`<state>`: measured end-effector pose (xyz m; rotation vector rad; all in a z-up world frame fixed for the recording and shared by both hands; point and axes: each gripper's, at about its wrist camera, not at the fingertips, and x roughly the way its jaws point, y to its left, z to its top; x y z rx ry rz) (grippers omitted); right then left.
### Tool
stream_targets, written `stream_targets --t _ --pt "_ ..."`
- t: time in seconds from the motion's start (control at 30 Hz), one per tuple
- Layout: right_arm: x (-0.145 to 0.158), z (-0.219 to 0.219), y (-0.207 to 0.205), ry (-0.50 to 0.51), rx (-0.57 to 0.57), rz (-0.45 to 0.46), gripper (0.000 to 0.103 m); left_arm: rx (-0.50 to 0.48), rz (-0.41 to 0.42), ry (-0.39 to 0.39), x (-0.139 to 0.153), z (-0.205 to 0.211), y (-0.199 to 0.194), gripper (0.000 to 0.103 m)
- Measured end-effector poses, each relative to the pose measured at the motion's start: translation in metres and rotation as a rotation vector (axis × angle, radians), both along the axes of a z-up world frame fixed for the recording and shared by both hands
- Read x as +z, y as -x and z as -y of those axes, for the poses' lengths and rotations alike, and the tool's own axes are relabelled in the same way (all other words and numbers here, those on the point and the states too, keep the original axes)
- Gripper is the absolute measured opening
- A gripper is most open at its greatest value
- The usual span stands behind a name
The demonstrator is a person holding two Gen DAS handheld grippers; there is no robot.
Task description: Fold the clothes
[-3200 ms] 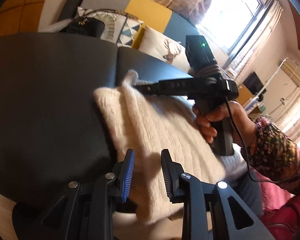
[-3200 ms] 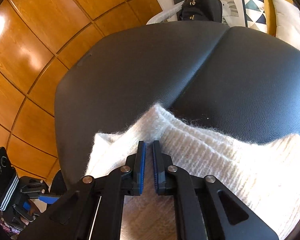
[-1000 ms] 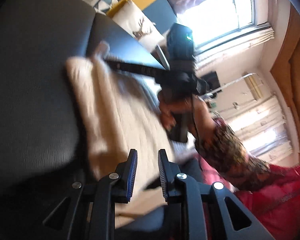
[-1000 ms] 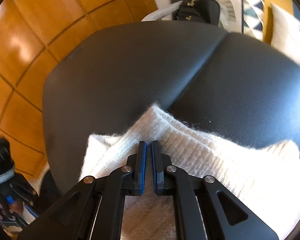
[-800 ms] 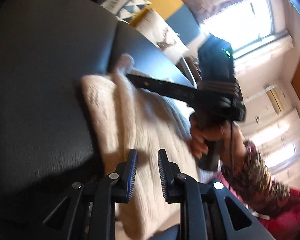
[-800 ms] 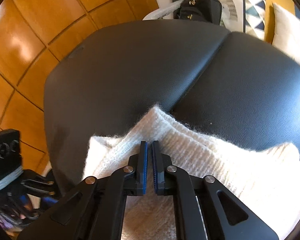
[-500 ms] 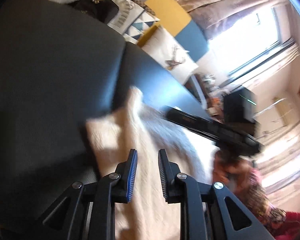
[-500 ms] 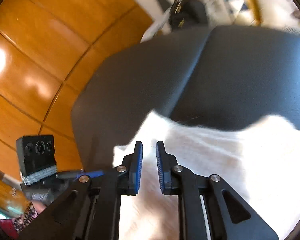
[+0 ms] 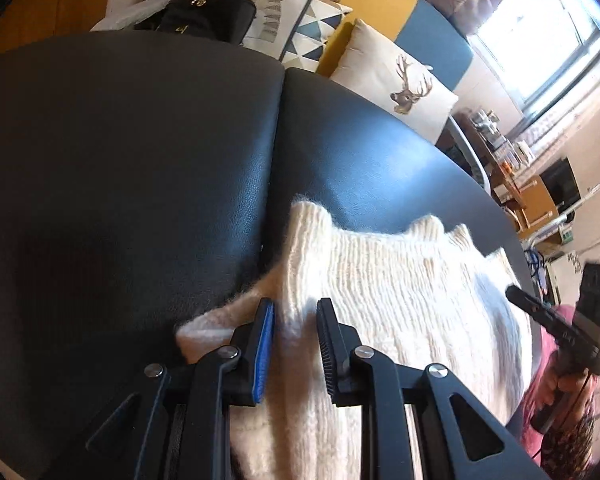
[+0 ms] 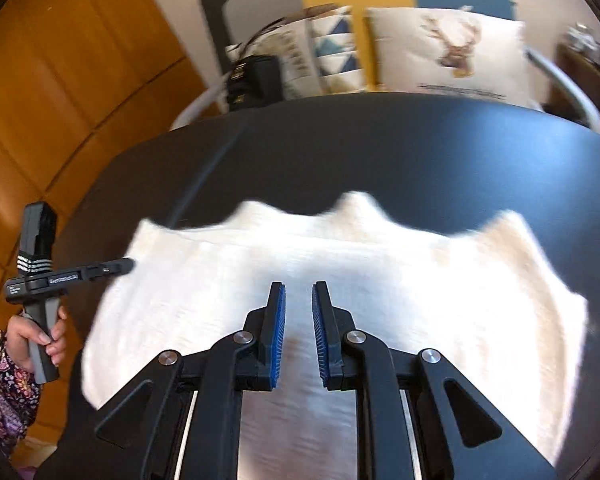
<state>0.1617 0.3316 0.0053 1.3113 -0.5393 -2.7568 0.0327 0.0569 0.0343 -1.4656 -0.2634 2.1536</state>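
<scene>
A fluffy white knitted sweater (image 9: 400,300) (image 10: 340,256) lies spread on a black leather seat (image 9: 140,140) (image 10: 380,148). My left gripper (image 9: 296,320) hovers over the sweater's near left corner. Its jaws are a little apart, and the knit shows in the gap with no pad pressing on it. My right gripper (image 10: 299,316) hangs over the middle of the sweater, its jaws slightly apart with nothing pinched. Each wrist view shows the other tool held in a hand: the right gripper (image 9: 514,294) beyond the sweater's right edge, the left gripper (image 10: 126,264) at the sweater's left edge.
A seam (image 9: 276,140) splits the seat into two cushions. Behind the seat are a black handbag (image 9: 204,8) (image 10: 252,76), a triangle-pattern pillow (image 9: 288,12) and a deer pillow (image 9: 400,80) (image 10: 448,48). Wooden floor (image 10: 60,80) lies to the left. Cluttered furniture (image 9: 540,184) stands at the right.
My right gripper let go of the sweater's raised fold, parted its jaws and swung right across the garment. The left gripper tilted and shifted over the left corner. The fold has dropped flat.
</scene>
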Motion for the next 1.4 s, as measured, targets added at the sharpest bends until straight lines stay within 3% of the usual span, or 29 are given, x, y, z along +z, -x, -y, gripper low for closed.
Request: stream_targets --t 0.1,0.27,0.33,0.43,0.5,0.57,0.67,0.73,0.8,0.87,0.97,1.03,1.13,1.23,1.27,1.3,1.4 --pt "-0.006 -0.028 -0.012 -0.003 -0.101 0.002 0.015 0.024 0.007 -0.028 -0.008 -0.004 0.002 0.022" --pt "-0.013 -0.050 -0.015 0.008 -0.164 0.009 0.015 0.103 0.011 -0.114 -0.016 -0.001 0.001 0.023" --pt "-0.012 -0.053 -0.014 -0.054 -0.192 0.013 0.018 0.134 0.008 -0.153 -0.018 0.005 -0.003 0.023" --pt "-0.005 -0.061 -0.012 -0.190 -0.261 -0.004 0.031 0.153 -0.020 -0.169 -0.020 0.003 -0.006 0.023" --pt "-0.003 -0.065 -0.009 -0.251 -0.286 -0.001 0.050 0.154 -0.060 -0.145 -0.020 0.000 -0.011 0.023" --pt "-0.004 -0.069 -0.003 -0.306 -0.297 0.019 0.059 0.144 -0.108 -0.094 -0.018 -0.006 -0.015 0.023" --pt "-0.019 -0.072 0.010 -0.368 -0.278 0.083 0.059 0.126 -0.157 -0.030 -0.015 -0.012 -0.018 0.023" --pt "-0.032 -0.074 0.019 -0.356 -0.259 0.139 0.046 0.118 -0.168 -0.011 -0.013 -0.009 -0.021 0.022" --pt "-0.036 -0.078 0.015 -0.335 -0.279 0.119 0.021 0.117 -0.180 -0.008 -0.010 -0.008 -0.022 0.017" --pt "-0.031 -0.090 0.009 -0.305 -0.354 0.090 0.011 0.140 -0.185 -0.010 -0.011 -0.005 -0.023 0.013" --pt "-0.036 -0.112 0.000 -0.249 -0.454 0.089 0.010 0.177 -0.190 -0.011 -0.012 -0.001 -0.026 0.014" --pt "-0.036 -0.115 -0.001 -0.230 -0.450 0.085 0.011 0.188 -0.203 0.008 -0.009 -0.003 -0.028 0.016" --pt "-0.022 -0.112 -0.011 -0.218 -0.441 0.033 0.022 0.249 -0.209 -0.011 0.005 0.001 -0.036 0.020" --pt "0.002 -0.097 -0.025 -0.186 -0.427 -0.074 0.026 0.322 -0.237 -0.119 0.023 0.005 -0.045 0.025" --pt "0.010 -0.089 -0.028 -0.161 -0.399 -0.121 0.034 0.336 -0.251 -0.149 0.028 0.003 -0.047 0.027" --pt "0.016 -0.078 -0.025 -0.146 -0.341 -0.141 0.045 0.340 -0.264 -0.145 0.032 -0.004 -0.048 0.029" --pt "0.035 -0.040 -0.009 -0.103 -0.150 -0.165 0.057 0.265 -0.240 0.007 0.032 -0.048 -0.039 0.032"
